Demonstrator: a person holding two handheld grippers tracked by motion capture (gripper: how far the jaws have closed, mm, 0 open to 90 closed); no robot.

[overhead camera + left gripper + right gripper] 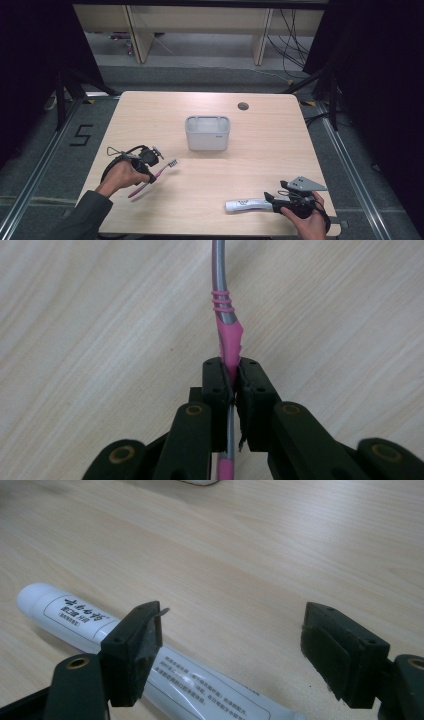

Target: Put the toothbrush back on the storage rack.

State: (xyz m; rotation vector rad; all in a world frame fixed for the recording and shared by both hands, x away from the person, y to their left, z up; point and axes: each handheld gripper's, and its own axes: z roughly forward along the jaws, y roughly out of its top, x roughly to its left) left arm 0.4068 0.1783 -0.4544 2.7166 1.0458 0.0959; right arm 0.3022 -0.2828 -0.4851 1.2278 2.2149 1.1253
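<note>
Clearly the left gripper [231, 385] is clamped on the pink toothbrush [150, 179] mid-handle — likely for balance, brush end toward the holder [207, 133] at mid-table. Opposite, the right gripper [232, 650] gapes wide over the tube [165, 667] — seemingly set to straddle it, not yet holding.

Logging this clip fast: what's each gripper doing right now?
Left gripper: shut on the pink toothbrush.
Right gripper: open, holding nothing, beside the white tube.
</note>
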